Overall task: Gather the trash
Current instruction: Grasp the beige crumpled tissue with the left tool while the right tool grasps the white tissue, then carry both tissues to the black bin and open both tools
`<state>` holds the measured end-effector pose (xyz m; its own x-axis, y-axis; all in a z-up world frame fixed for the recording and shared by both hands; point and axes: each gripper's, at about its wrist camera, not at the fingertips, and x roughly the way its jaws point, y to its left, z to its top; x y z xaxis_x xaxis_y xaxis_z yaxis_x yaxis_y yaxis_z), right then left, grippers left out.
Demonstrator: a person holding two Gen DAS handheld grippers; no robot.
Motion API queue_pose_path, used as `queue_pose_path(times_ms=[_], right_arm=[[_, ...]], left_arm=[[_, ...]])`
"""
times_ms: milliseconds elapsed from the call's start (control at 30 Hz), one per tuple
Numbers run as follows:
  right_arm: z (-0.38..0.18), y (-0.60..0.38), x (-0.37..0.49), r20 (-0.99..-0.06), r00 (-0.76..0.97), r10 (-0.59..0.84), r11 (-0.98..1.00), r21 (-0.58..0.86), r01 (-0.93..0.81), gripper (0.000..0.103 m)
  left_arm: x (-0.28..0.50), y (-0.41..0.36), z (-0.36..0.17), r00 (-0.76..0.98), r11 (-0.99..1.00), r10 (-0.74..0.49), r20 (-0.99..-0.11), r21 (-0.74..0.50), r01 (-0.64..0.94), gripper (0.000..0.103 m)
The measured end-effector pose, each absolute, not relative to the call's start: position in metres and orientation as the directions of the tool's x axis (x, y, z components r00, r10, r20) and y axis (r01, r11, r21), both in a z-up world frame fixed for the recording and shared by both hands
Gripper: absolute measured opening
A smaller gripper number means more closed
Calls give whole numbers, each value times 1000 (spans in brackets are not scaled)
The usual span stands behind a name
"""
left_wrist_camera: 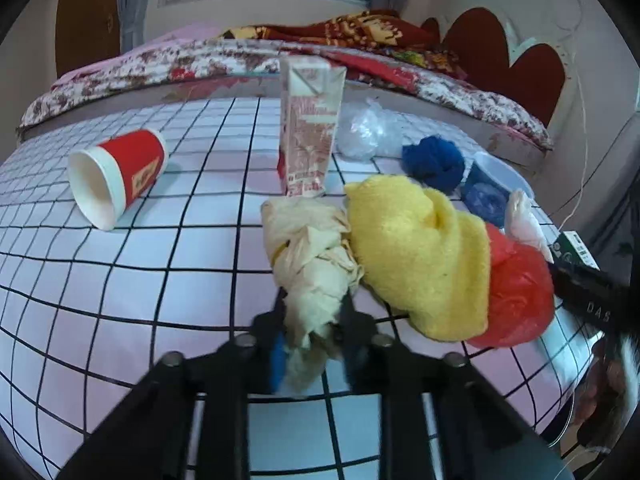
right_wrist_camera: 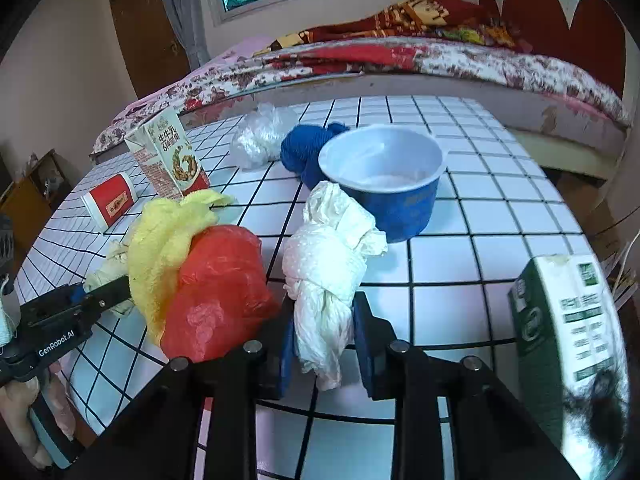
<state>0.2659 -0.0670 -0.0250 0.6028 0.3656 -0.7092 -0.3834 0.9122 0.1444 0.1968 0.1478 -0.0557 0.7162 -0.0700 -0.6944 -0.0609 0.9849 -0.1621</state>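
Left tongs: pinching beige wad at 6 o'clock on counter.
Right tongs: pinching white wad, 6 o'clock.
Risks: limp wads may slip free; red bag and yellow cloth touching, may drag.
Writing: "GenRobot.AI" on left tongs; carton Chinese, "6".

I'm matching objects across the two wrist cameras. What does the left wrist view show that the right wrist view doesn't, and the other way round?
Only the left wrist view shows the left gripper pinching the beige crumpled paper from close up.

Only the right wrist view shows the white inside of the blue bowl and the right gripper closed on the white plastic wad.

Both show the red cup, upright milk carton, yellow cloth, red bag and blue yarn.
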Motion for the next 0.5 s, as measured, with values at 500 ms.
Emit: queue_pose_path(times_ms=[500], right_arm=[[14,-121,215,-601,731,323,934,80,-347,28]], left_arm=[[136,135,-9,814,985,-86,-575,-170,-17,19]])
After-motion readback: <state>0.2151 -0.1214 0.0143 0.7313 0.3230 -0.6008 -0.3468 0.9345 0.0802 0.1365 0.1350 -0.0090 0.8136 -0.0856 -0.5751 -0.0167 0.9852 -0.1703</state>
